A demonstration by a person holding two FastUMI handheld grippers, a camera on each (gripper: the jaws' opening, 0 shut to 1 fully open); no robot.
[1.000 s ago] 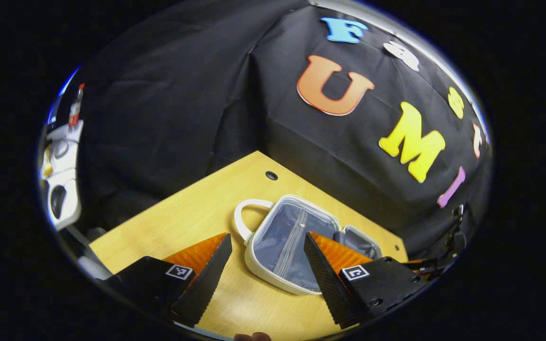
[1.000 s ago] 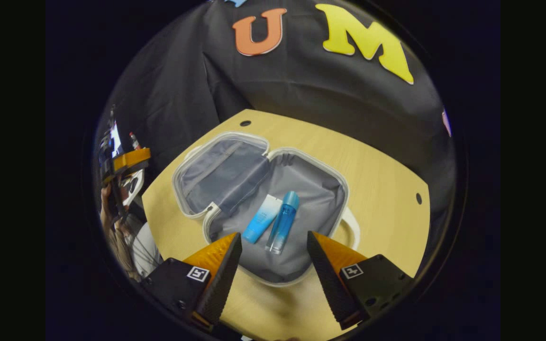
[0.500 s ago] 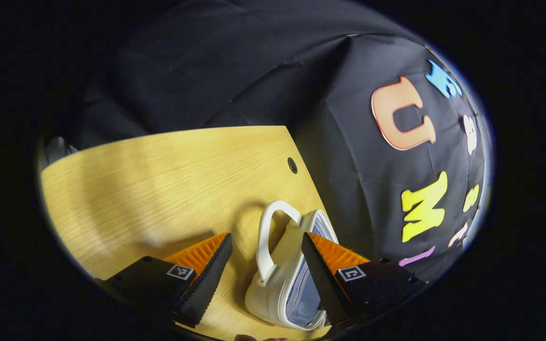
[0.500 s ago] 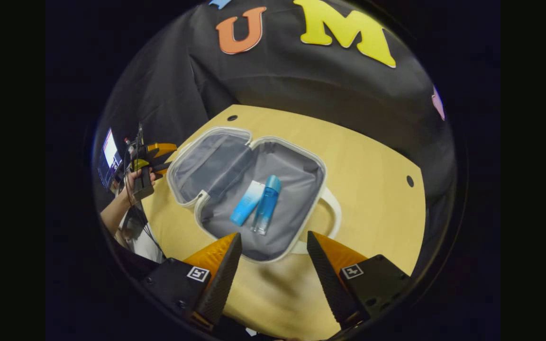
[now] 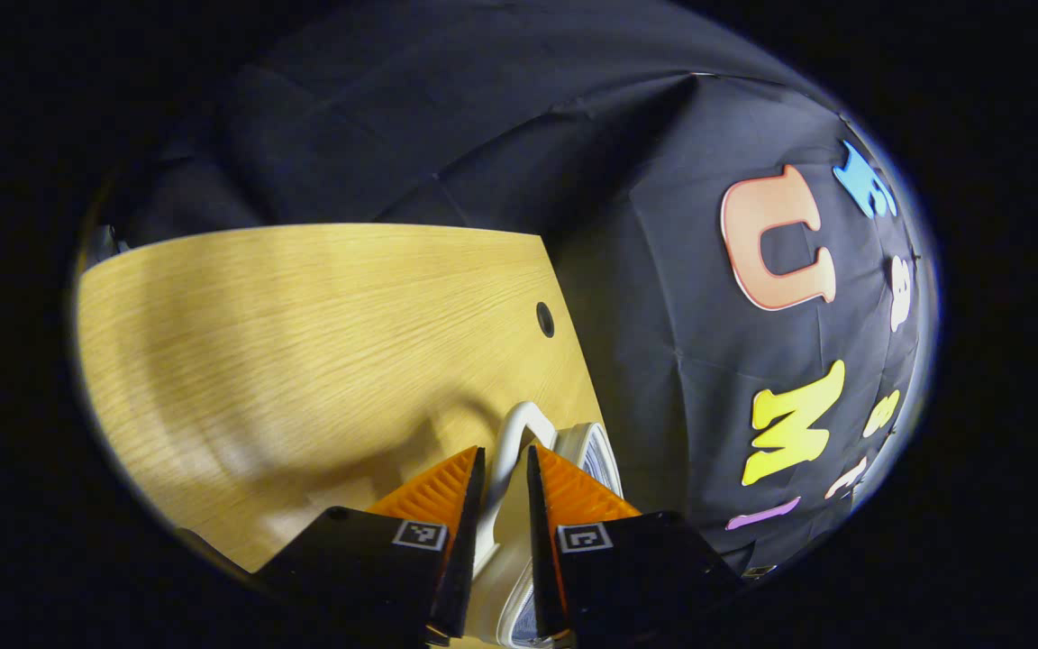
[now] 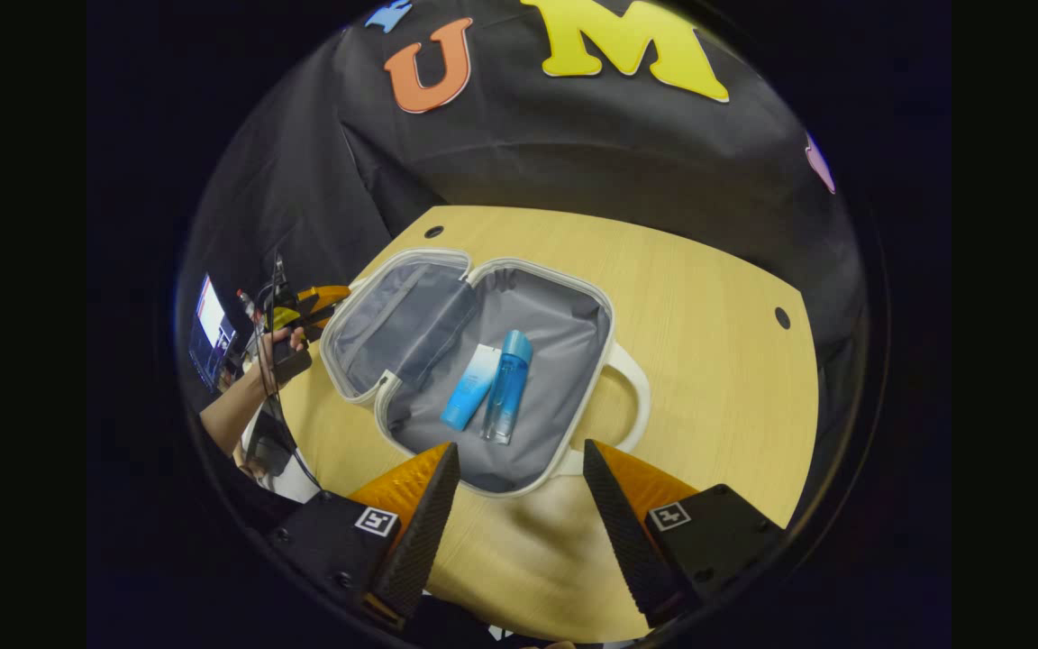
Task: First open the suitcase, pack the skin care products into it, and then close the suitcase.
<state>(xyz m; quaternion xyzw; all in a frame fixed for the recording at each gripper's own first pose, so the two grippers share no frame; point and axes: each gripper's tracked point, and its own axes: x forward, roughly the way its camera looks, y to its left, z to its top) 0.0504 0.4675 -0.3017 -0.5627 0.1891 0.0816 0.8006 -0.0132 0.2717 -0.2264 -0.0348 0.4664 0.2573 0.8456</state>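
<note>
The white suitcase [image 6: 564, 361] lies open and flat on the wooden table, grey lining up, its lid [image 6: 402, 324] to the left. A blue tube [image 6: 469, 399] and a blue bottle [image 6: 507, 397] lie side by side in the right half. My right gripper [image 6: 519, 455] hovers open above the suitcase's near rim, holding nothing. In the left gripper view my left gripper [image 5: 505, 469] is shut on the lid's white handle [image 5: 512, 431]. Its fingers sit on either side of the loop. The right gripper view also shows the left gripper [image 6: 325, 302], in a person's hand, at the lid's left edge.
The wooden table [image 5: 303, 342] has a cable hole [image 5: 544, 319] near its far corner and another hole [image 6: 782, 317] at the right. Black cloth walls stand close behind it. A second white handle [image 6: 636, 401] sticks out on the suitcase's right side. A lit screen [image 6: 210, 315] stands off the table's left.
My left gripper has come down onto the lid's white handle and shut on it. My right gripper has stayed open, and the suitcase has shifted only slightly in its view.
</note>
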